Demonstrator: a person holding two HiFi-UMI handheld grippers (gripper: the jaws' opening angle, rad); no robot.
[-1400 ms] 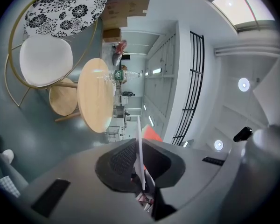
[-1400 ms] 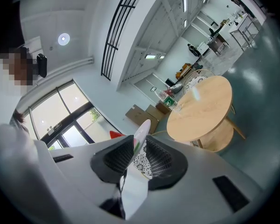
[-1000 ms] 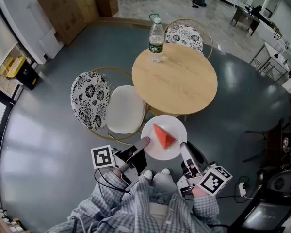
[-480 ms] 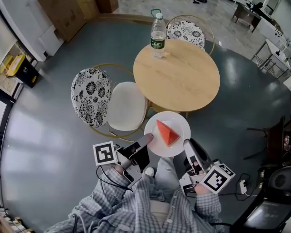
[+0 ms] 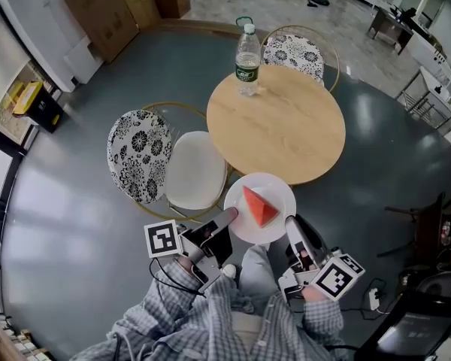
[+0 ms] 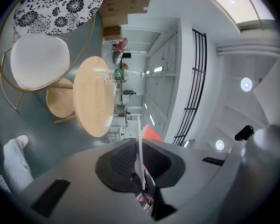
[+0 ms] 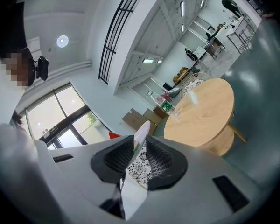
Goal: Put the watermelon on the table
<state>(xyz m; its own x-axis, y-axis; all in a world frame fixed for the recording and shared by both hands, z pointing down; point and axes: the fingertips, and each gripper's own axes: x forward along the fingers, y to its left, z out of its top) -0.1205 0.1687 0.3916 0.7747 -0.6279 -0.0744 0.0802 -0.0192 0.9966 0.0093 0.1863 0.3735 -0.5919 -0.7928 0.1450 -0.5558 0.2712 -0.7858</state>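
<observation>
White plate (image 5: 279, 192) clamped by left hand-held gripper (image 5: 229, 215) and right hand-held gripper (image 5: 289, 222), both level.

Left gripper view: watermelon (image 6: 152, 133) mostly hidden behind the left gripper (image 6: 141, 148), only a red corner at lower centre. Plate (image 6: 139, 125) edge-on, face unseen.

Right gripper view: watermelon only a red tip, centre left.

Head view:
- Far chair (image 5: 295, 51) partly behind table (image 5: 286, 130), upper centre.
- Bottle (image 5: 247, 51) label too small to read.
- Shirt (image 5: 225, 326) cut by bottom edge.
- Dark equipment (image 5: 417, 335) cut at lower right corner.
</observation>
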